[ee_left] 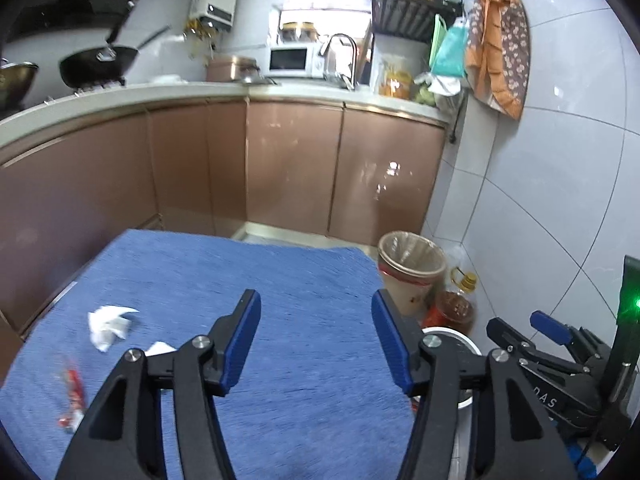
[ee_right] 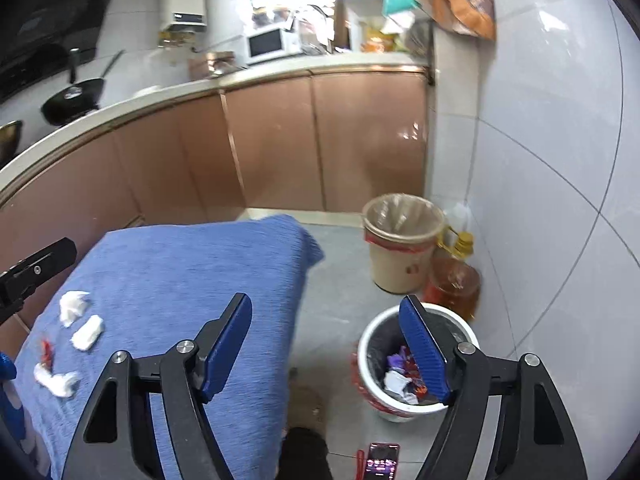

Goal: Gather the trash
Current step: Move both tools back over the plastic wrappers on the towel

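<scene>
Both grippers are spread wide and empty — the left gripper (ee_left: pixel 316 340) and the right gripper (ee_right: pixel 326 346) hang above the blue cloth (ee_left: pixel 280 280). The tissue wads (ee_right: pixel 86 332) and a red wrapper (ee_left: pixel 74 394) lie on the cloth's left side, nearer the left gripper. The white bin (ee_right: pixel 370 364) sits on the floor to the right — under the right gripper's fingers.

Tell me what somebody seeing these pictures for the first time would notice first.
Probably the blue cloth spread over the table in the middle, with crumpled white tissues and a red wrapper scattered along its left side. Next, the white bin on the floor to the right of the table, already holding scraps. Both the left gripper and the right gripper stand open and empty in front.
</scene>
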Demonstrator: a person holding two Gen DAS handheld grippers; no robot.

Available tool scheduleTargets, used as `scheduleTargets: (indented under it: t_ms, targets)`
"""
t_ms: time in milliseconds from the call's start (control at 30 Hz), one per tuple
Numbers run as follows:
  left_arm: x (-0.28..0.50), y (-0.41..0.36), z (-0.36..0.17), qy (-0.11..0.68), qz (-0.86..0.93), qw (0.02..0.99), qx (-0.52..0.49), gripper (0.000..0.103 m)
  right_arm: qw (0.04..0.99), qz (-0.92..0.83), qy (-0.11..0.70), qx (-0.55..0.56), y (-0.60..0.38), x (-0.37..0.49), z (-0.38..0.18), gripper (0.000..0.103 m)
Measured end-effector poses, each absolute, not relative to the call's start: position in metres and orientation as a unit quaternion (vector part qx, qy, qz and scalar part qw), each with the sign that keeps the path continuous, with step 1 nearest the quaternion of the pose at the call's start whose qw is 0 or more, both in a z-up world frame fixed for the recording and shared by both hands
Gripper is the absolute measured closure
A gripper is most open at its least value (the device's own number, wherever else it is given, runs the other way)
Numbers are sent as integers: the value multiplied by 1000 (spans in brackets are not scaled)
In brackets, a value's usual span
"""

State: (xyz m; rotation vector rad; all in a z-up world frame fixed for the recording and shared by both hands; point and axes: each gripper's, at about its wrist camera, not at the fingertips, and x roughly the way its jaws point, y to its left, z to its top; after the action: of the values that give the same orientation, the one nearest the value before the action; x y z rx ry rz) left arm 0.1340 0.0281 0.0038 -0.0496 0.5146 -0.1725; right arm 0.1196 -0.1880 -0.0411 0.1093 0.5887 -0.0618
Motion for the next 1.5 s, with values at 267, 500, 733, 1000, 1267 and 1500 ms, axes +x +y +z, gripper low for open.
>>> scheduleTargets:
  t_ms: [267,500,733,1000,1267,1500]
  targets:
    - [83,62,19,214,-42,976,-17,32,963,-4,266,36,-155,90,-26,18]
    - [53,80,23,191,-4,982,-5,25,968,11,250,22,-132,69,-17,15]
    - [37,97,25,180,22,983,1,25,970,31,242,16,-115,58,-13,15]
    - [34,119,16,182,30,983,2,25,969,53,240,9,-90,56,-15,15]
    - [50,148,-7,206,28,978,-22,25,965,69,253,4,-67,63,-23,15]
    - [66,182,-36,236,36,970,-39,25,950,109,293,-6,-26,77,-47,15]
